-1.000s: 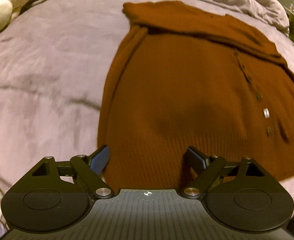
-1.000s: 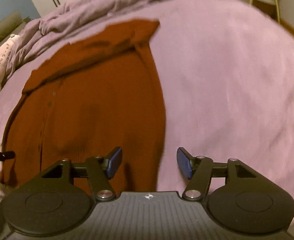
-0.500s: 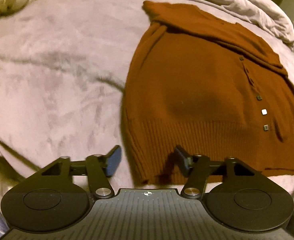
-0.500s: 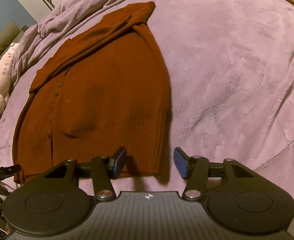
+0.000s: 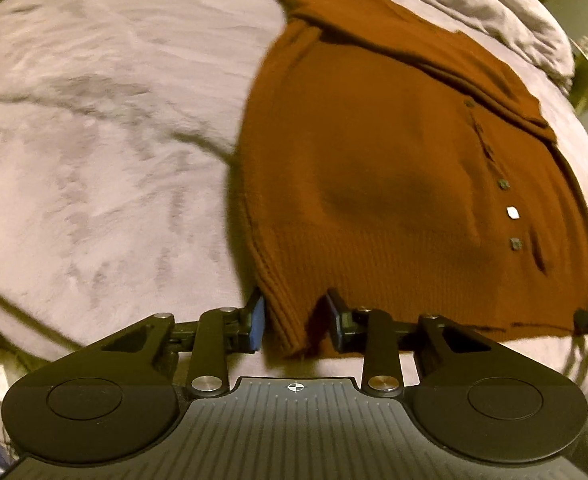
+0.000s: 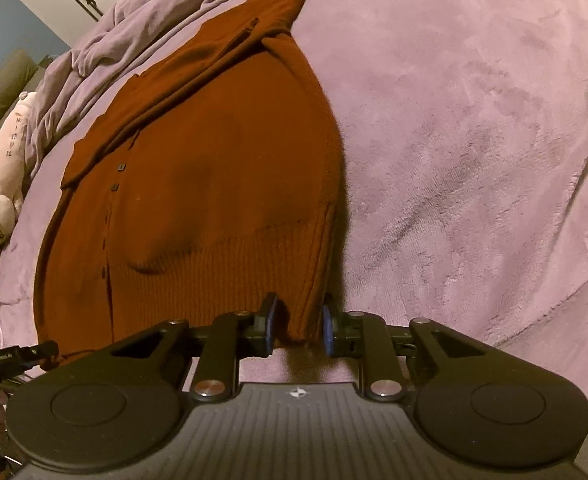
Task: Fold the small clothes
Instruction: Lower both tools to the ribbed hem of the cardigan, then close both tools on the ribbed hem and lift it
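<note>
A rust-brown knitted cardigan (image 5: 394,168) lies flat on a mauve plush blanket (image 5: 105,152). Its lower hem is a band of ribbed knit, its body a finer weave, and a row of small square buttons runs along the placket; one of them glints pale in the left wrist view. The far end is folded over in a thick band. The blanket's pile is brushed into streaks and shallow creases.

The left gripper (image 5: 294,322) has the cardigan's near left hem corner between its blue pads. The jaws have just been closing and now stand narrow; the left pad sits against the hem's edge, while a dark gap shows between the cloth and the right pad, so I cannot tell whether the pinch is firm. The rest of the garment stretches away ahead and to the right of these jaws.

The right gripper (image 6: 297,326) straddles the near right hem corner in the same way. Its jaws have just been closing too and stand narrow, close beside the ribbed cloth on both sides, the cardigan spreading ahead and to their left.

Only the right wrist view shows a pale plush toy (image 6: 1,200) far left of the jaws, bunched bedding (image 6: 105,44) beyond the cardigan, and a tip of the other gripper at its left edge.
</note>
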Available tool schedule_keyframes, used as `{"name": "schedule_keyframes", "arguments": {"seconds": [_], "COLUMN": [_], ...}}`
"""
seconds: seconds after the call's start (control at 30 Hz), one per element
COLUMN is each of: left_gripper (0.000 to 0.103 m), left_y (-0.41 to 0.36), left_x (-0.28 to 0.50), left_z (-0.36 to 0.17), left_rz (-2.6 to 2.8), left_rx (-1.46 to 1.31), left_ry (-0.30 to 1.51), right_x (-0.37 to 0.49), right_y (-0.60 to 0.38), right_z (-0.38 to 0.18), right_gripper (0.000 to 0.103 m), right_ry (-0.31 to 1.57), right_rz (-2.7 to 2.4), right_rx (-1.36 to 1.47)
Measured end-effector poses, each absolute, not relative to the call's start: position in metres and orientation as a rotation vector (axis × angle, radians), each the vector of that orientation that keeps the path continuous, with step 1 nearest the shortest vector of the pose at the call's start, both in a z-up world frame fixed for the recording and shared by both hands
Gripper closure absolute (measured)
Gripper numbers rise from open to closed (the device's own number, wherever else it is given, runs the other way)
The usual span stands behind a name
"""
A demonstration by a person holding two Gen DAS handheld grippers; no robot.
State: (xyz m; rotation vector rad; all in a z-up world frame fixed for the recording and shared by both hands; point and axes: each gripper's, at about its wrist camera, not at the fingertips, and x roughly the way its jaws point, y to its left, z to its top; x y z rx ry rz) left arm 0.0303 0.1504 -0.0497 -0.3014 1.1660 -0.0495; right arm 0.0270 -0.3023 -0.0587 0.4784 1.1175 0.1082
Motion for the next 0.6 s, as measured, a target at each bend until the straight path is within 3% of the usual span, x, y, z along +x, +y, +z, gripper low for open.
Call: {"name": "schedule_keyframes", "arguments": {"seconds": [0.13, 0.17, 0.2, 0.23, 0.4, 0.6], "left_gripper": [0.071, 0.075, 0.088, 0.091, 0.094, 0.095], "left_y": [0.142, 0.142, 0.142, 0.144, 0.149, 0.153], "left_x": [0.04, 0.041, 0.043, 0.044, 0.05, 0.083], "left_z": [-0.053, -0.053, -0.052, -0.052, -0.028, 0.032], "left_rz": [-0.107, -0.12, -0.14, -0.151, -0.184, -0.181], "left_rx": [-0.254, -0.244, -0.25, -0.259, -0.302, -0.344], "left_ry": [1.194, 1.197, 1.198, 1.202, 1.154, 0.932], "right_x": [0.031, 0.032, 0.033, 0.033, 0.039, 0.078], "right_y": [-0.306, -0.307, -0.309, -0.31, -0.319, -0.318], "right_z": [-0.061, -0.061, -0.061, -0.061, -0.05, -0.012], "right_gripper": [0.084, 0.085, 0.092, 0.095, 0.098, 0.098], "right_ry": [1.124, 1.124, 1.125, 1.127, 1.096, 0.983], "right_rz": [0.121, 0.126, 0.136, 0.146, 0.212, 0.291], "right_rx": [0.506, 0.511, 0.517, 0.527, 0.622, 0.644]}}
